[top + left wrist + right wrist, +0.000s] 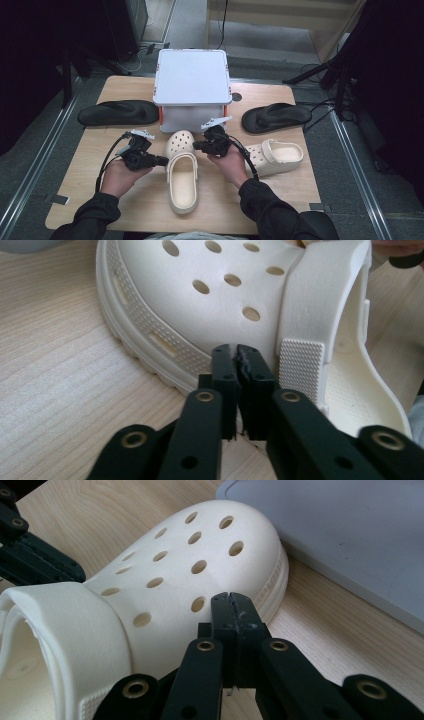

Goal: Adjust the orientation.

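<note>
A cream clog (182, 180) lies in the middle of the wooden table, toe towards the far side. My left gripper (162, 160) sits at the clog's left side by the strap hinge. In the left gripper view its tips (234, 352) stand almost together with nothing between them, right against the clog's sole edge (150, 335). My right gripper (196, 146) is at the right side of the toe. Its jaws (232, 600) are shut and empty, resting against the perforated toe (190, 580).
A white lidded box (192, 87) stands just beyond the clog's toe. A second cream clog (275, 156) lies to the right. Black flip-flops lie at the far left (119, 112) and far right (276, 117). Bare tabletop (75, 170) stretches to the left.
</note>
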A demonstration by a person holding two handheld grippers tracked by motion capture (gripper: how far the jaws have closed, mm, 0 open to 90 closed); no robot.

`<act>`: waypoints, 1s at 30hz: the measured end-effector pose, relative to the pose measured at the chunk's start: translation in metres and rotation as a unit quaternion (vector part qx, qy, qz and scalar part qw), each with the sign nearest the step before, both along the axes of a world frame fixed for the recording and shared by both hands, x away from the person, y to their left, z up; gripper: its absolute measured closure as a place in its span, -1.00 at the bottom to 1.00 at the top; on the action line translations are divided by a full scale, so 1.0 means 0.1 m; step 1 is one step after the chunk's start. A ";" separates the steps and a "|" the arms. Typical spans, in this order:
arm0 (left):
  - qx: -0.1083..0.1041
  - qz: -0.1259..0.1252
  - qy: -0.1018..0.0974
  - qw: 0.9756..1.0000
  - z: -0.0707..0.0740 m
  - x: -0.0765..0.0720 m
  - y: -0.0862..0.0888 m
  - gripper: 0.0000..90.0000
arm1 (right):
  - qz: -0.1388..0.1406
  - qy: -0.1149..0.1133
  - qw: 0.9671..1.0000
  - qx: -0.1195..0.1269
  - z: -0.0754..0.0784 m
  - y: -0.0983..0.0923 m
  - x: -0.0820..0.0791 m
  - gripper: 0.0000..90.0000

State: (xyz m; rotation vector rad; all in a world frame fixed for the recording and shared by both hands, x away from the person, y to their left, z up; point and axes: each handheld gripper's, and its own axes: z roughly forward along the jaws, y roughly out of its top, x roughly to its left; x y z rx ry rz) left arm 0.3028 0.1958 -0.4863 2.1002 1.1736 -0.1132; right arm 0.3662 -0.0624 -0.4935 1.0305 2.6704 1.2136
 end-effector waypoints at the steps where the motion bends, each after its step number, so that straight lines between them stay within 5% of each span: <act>1: 0.000 0.000 0.000 1.000 0.00 0.00 0.00 0.87 | 0.000 0.000 1.000 0.000 0.00 0.00 0.00 1.00; 4: 0.000 -0.001 -0.010 1.000 0.05 -0.01 0.02 0.75 | 0.004 -0.008 1.000 -0.002 0.05 -0.03 -0.03 1.00; 7: 0.022 0.005 -0.023 0.999 0.08 -0.04 0.05 0.68 | 0.008 -0.012 1.000 0.005 0.08 -0.06 -0.03 1.00; 12: -0.001 0.015 -0.020 1.000 0.07 -0.02 0.17 0.33 | 0.017 -0.007 1.000 0.009 0.15 -0.17 -0.10 0.90; 16: -0.005 0.014 -0.010 1.000 0.05 -0.02 0.18 0.13 | 0.019 -0.004 1.000 0.012 0.16 -0.23 -0.10 0.56; 18: 0.013 0.011 -0.017 1.000 0.03 -0.02 0.16 0.01 | 0.020 -0.005 1.000 0.002 0.14 -0.24 -0.10 0.50; 21: 0.004 0.011 -0.022 1.000 0.05 -0.03 0.17 -0.13 | 0.019 -0.006 1.000 0.001 0.15 -0.28 -0.12 0.43; 30: 0.015 0.011 -0.034 0.999 0.06 -0.03 0.20 -0.23 | 0.021 -0.016 1.000 0.014 0.35 -0.52 -0.22 0.43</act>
